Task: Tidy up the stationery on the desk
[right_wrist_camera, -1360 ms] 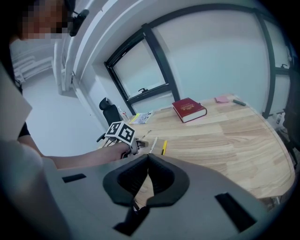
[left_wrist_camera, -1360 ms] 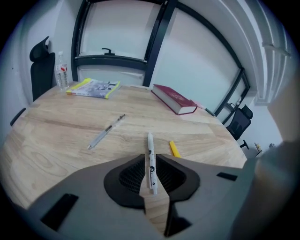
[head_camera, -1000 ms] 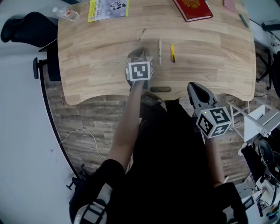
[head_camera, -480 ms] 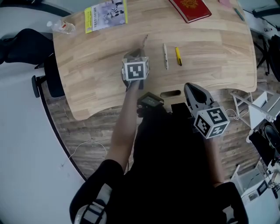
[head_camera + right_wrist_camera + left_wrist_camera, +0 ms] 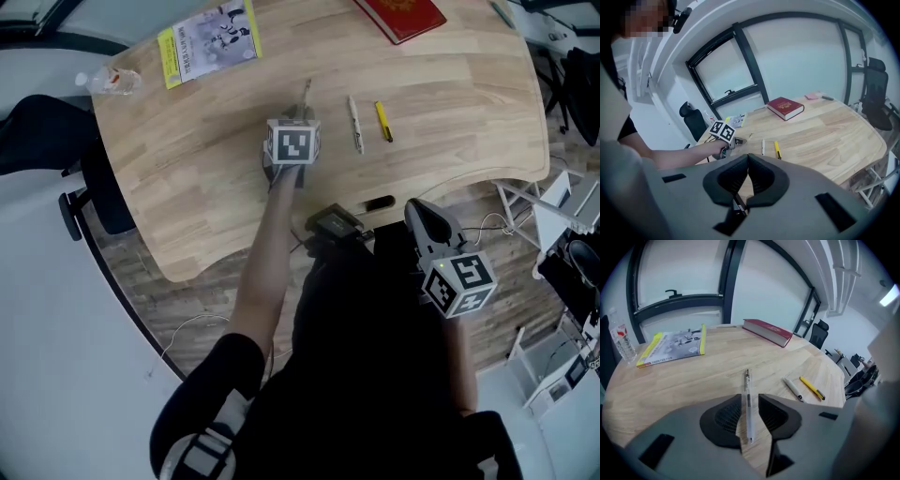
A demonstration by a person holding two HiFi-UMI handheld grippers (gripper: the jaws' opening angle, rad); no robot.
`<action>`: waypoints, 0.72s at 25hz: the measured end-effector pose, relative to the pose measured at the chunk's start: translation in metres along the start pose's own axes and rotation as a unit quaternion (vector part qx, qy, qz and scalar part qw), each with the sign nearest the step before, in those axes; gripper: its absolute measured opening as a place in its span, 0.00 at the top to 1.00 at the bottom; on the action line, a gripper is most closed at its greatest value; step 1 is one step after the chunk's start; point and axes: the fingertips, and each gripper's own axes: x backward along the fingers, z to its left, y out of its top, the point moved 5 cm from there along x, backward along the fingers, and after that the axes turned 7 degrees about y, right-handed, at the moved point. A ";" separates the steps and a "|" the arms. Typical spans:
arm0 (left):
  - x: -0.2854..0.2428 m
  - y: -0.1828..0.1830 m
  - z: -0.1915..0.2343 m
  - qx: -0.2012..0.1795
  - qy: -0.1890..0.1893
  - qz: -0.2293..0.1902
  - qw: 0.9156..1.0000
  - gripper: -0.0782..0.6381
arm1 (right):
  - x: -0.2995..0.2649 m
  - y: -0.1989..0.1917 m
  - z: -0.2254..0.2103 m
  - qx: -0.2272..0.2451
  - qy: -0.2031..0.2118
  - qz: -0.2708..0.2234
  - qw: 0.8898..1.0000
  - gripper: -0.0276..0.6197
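A clear pen [image 5: 747,394] lies on the wooden desk [image 5: 187,169], and its far end [image 5: 306,91] pokes out ahead of my left gripper [image 5: 299,113]. The left gripper [image 5: 750,396] is open. Its jaws stand either side of the pen with a gap wider than the pen. To the right lie a white marker [image 5: 354,124] [image 5: 792,389] and a yellow pen [image 5: 382,122] [image 5: 812,388]. My right gripper [image 5: 418,206] [image 5: 748,157] hangs off the desk's front edge with its pads pressed together. A thin dark strip shows below them; I cannot tell what it is.
A red book [image 5: 401,14] [image 5: 768,332] lies at the far side. A yellow-edged magazine [image 5: 206,42] and a water bottle [image 5: 108,82] are at the far left. Pink notes [image 5: 813,96] sit at the far right corner. A black chair [image 5: 37,131] stands left of the desk.
My left gripper has slid forward along the desk until its jaws straddle the clear pen. The right gripper has stayed near the front edge. The head view has shifted.
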 end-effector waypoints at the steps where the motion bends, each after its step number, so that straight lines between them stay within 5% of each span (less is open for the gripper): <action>1: -0.005 -0.001 0.000 -0.001 -0.002 0.004 1.000 0.72 | 0.000 -0.001 0.000 -0.002 -0.004 0.000 1.000 0.92; 12: -0.019 -0.006 0.001 -0.026 0.042 0.017 0.999 0.80 | 0.010 -0.008 -0.010 -0.006 -0.017 0.008 1.000 0.92; 18: -0.007 -0.004 -0.001 0.005 0.052 0.014 0.999 0.80 | 0.010 -0.009 -0.013 0.006 0.010 0.009 1.000 0.92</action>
